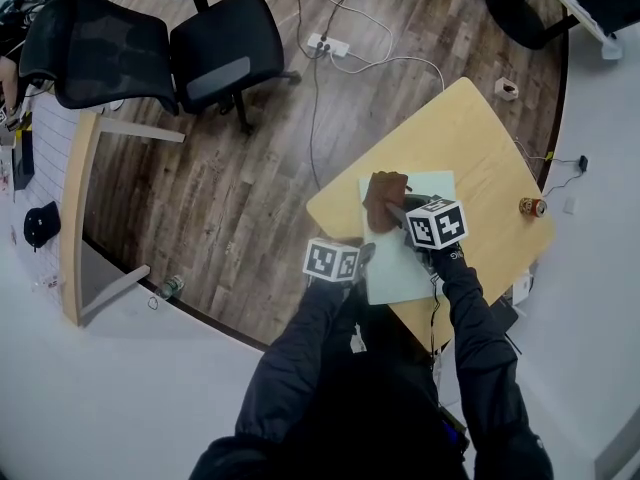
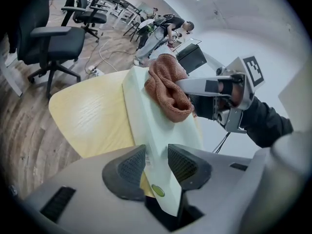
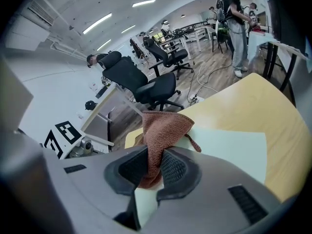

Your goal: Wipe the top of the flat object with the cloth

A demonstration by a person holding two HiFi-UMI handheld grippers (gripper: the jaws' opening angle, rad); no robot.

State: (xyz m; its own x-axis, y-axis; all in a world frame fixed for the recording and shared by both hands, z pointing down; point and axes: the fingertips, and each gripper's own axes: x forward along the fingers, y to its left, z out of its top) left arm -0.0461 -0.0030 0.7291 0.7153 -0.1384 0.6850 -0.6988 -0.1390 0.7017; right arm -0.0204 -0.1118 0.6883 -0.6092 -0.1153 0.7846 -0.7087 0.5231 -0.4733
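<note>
The left tool [image 2: 157, 162] pinches the near edge of the pale green flat board [image 2: 141, 111]. The board rests on the yellow desk [image 2: 87, 116] and stretches away ahead of this tool's jaws. The right tool [image 3: 155, 167] is clamped on the brown cloth [image 3: 163, 126], which bunches just beyond its jaws and rests on the board's top. Seen from the left tool, the right tool reaches in from the right.

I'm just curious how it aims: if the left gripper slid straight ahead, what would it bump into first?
Probably the brown cloth, bunched on the pale green board that the left gripper clamps; depth is uncertain.
</note>
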